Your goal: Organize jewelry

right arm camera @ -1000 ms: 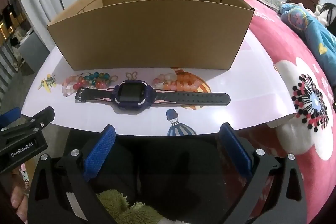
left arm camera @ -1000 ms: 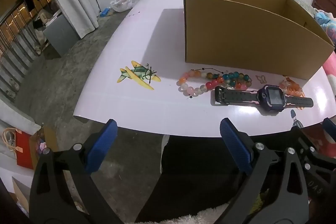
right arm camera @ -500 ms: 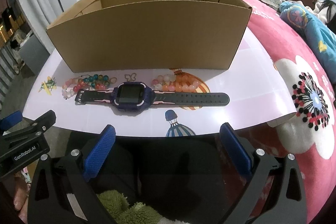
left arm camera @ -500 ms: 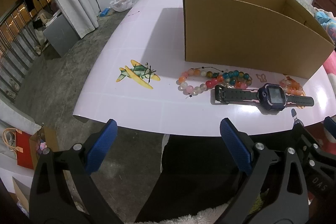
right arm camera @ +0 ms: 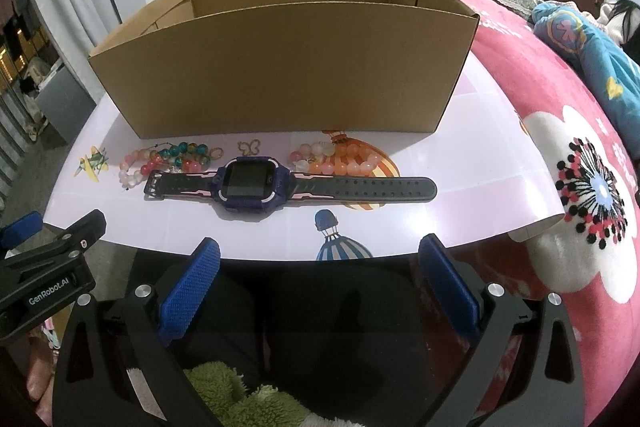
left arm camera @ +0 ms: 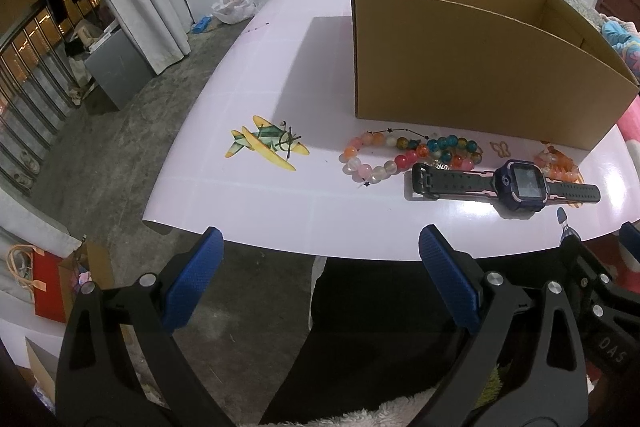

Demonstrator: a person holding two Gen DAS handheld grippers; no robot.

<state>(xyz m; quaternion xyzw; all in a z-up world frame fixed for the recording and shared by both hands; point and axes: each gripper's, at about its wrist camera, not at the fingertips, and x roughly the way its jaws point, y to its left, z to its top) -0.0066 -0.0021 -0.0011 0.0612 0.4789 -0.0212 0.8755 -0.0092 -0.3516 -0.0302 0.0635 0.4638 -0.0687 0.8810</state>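
Two grippers, both spread wide, nothing held.

Left wrist view: left gripper (left arm camera: 320, 283) off table (left arm camera: 248, 195) near edge. Multicolour bead bracelet (left arm camera: 408, 155) ahead, just beside watch (left arm camera: 508, 183); cardboard box (left arm camera: 472, 75) behind. Bare tabletop left of beads.

Right wrist view: right gripper (right arm camera: 320, 283) at near edge, watch (right arm camera: 256, 185) straight ahead, orange bead bracelet (right arm camera: 340, 159) touching strap, box (right arm camera: 288, 67) behind. Left gripper's finger tip at left.

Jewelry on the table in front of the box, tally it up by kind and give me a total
Beaded bracelets: 2, a multicolour one at the left and an orange and white one at the right
Watches: 1, the dark watch lying flat in front of both
Total: 3, all outside the cardboard box
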